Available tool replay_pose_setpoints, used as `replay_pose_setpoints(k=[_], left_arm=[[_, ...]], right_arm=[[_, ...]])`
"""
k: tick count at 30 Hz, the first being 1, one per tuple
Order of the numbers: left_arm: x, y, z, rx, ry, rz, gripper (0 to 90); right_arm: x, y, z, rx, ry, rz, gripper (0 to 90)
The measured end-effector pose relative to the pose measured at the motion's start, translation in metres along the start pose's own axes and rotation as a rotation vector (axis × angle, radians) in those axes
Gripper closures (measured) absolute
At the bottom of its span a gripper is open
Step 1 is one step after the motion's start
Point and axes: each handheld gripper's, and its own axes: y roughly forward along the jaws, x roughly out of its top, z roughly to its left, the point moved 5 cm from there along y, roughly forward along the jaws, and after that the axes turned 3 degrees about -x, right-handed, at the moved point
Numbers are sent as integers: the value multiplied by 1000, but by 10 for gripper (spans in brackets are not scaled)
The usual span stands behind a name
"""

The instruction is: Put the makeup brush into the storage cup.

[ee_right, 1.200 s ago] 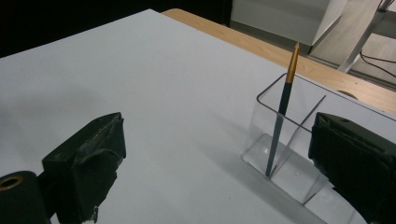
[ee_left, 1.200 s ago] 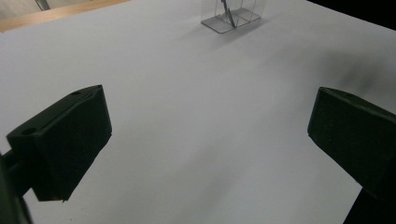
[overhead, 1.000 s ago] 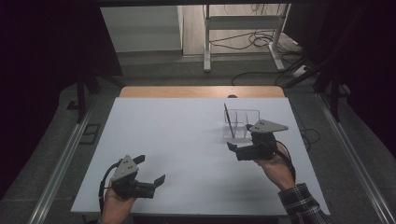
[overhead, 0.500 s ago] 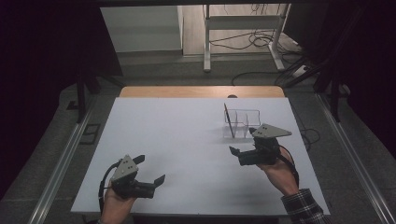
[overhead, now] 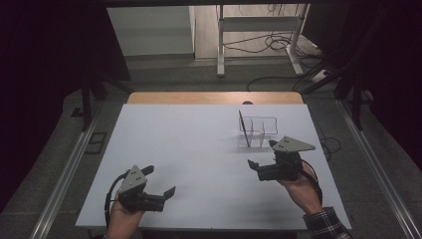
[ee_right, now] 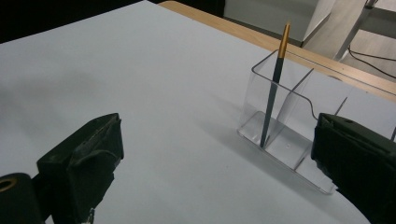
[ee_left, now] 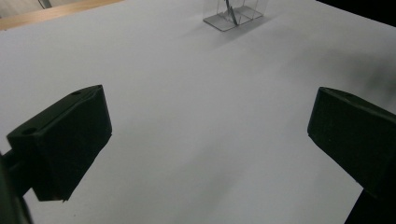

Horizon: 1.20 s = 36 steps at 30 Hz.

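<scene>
A clear plastic holder (overhead: 259, 131) with several compartments stands on the white table (overhead: 199, 144) at the right of middle. A dark pen with a gold tip (overhead: 243, 128) leans upright in its left compartment. In the right gripper view the holder (ee_right: 292, 142) and the pen (ee_right: 273, 88) lie just ahead. My right gripper (overhead: 262, 155) is open and empty, a short way in front of the holder; its jaws (ee_right: 215, 144) stand wide apart. My left gripper (overhead: 160, 180) rests near the front left edge, open and empty (ee_left: 210, 126). The holder (ee_left: 233, 14) is far from it.
A wooden strip (overhead: 214, 97) runs along the table's far edge. Behind it stand a metal frame (overhead: 259, 30) and cables on the floor (overhead: 278, 45). Metal rails (overhead: 64, 169) flank the table on both sides.
My right gripper has drawn back a little from the holder toward the near edge, still open. The left gripper has not moved.
</scene>
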Motion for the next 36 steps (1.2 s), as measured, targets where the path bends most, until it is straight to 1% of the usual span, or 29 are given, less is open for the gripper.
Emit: replay_pose_setpoints(k=[6,13,19,32,36], left_arm=[[-1,-1,1,3,-6,0,0],[-1,-1,1,3,-6,4,0],[-1,-1,1,2,-6,6,0],[-2,0,1,2,-6,8,0],[-2,0,1,2,-6,8,0]], right_arm=[[-4,-4,1,-10,4,2,15],[-9,-10,2,-6,8,5,9],[-11,-16,2,-12,9,4,7],[-17,-27,1,-20,12,2,6],[-20,-31,-1,-30,13,5,6]])
